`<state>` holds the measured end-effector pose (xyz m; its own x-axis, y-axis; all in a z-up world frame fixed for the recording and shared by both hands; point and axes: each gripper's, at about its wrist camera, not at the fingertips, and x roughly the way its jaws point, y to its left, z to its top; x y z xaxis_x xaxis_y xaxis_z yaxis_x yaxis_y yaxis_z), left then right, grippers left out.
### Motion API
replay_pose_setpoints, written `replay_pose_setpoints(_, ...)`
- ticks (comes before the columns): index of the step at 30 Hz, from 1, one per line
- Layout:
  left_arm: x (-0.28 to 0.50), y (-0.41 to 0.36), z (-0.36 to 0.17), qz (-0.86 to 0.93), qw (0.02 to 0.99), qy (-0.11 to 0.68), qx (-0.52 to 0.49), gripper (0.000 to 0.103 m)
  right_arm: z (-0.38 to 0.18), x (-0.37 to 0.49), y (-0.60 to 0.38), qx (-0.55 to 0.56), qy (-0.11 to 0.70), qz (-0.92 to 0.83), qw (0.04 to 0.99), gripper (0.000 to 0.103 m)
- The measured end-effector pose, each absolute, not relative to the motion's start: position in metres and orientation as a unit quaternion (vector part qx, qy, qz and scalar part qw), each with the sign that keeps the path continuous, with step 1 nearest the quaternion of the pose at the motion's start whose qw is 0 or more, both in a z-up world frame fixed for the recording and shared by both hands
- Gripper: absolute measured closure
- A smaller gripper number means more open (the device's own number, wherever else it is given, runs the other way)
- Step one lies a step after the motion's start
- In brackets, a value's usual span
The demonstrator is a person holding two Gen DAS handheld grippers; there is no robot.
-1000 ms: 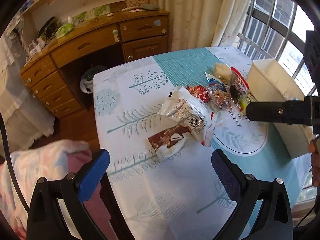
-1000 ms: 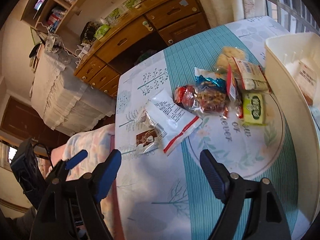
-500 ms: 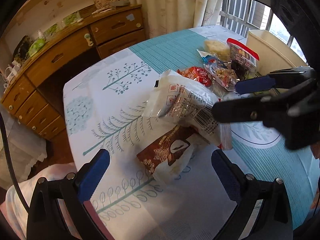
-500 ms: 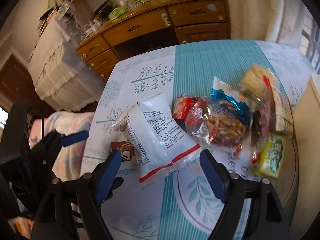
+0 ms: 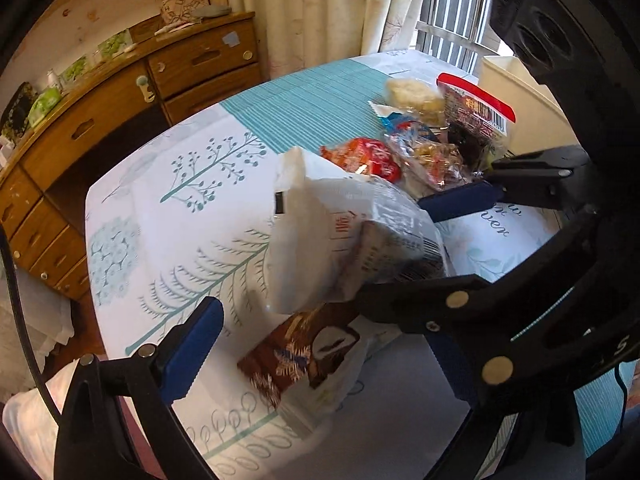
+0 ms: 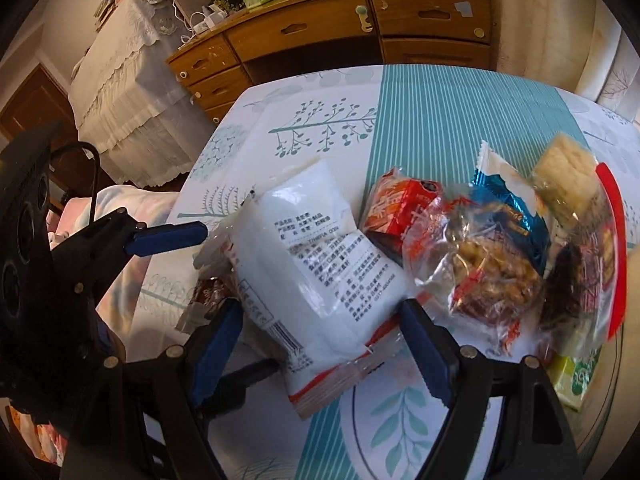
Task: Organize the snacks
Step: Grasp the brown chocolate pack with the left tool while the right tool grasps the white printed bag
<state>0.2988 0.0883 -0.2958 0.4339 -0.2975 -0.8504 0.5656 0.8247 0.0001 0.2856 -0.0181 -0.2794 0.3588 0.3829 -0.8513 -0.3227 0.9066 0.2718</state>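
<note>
White snack bag [image 6: 320, 264] lies between the open right tool [image 6: 324, 344].

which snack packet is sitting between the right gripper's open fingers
The big white packet with black printed text and a red strip along its edge. It lies between the right gripper fingers; the red, blue and clear packets lie off to its right.

White packet [image 6: 320, 264] overlaps brown packet [image 5: 304, 354] on table [image 6: 436, 120].

White snack bag [image 6: 320, 264] lies flat, overlapping brown packet [image 5: 304, 356].
</note>
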Motion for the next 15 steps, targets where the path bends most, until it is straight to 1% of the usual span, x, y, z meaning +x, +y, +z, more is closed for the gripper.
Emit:
replay_pose_setpoints(3, 0.301, 0.086, -0.299, -0.261, 0.832, 0.469, 0.138, 0.005, -0.279, 0.288, -0.019, 0.022, 0.519, 0.222, 0.825, 0.022)
replay_pose_setpoints(5, 0.303, 0.084, -0.304, -0.263, 0.828, 0.476, 0.136, 0.006, -0.279, 0.288, -0.020, 0.020, 0.516, 0.225, 0.826, 0.025)
replay_pose_setpoints(6, 0.303, 0.082, -0.306, -0.264, 0.827, 0.477, 0.135, 0.007, -0.279, 0.289, -0.021, 0.022, 0.515, 0.228, 0.826, 0.028)
replay_pose_setpoints(7, 0.303, 0.081, -0.307, -0.266, 0.826, 0.479, 0.135, 0.010, -0.278, 0.290, -0.022, 0.023, 0.514, 0.231, 0.826, 0.032)
replay_pose_setpoints(8, 0.304, 0.080, -0.309, -0.267, 0.823, 0.483, 0.137, 0.015, -0.278, 0.291, -0.022, 0.024, 0.514, 0.233, 0.825, 0.034)
replay_pose_setpoints(11, 0.302, 0.075, -0.311, -0.266, 0.826, 0.474, 0.146, 0.020, -0.275, 0.291, -0.021, 0.021, 0.511, 0.234, 0.827, 0.041)
replay_pose_setpoints(13, 0.303, 0.074, -0.310, -0.263, 0.827, 0.476, 0.144, 0.020, -0.273, 0.290, -0.023, 0.021, 0.511, 0.230, 0.828, 0.047)
replay_pose_setpoints(15, 0.302, 0.074, -0.310, -0.263, 0.827, 0.475, 0.143, 0.021, -0.273, 0.291, -0.027, 0.033, 0.515, 0.229, 0.826, 0.050)
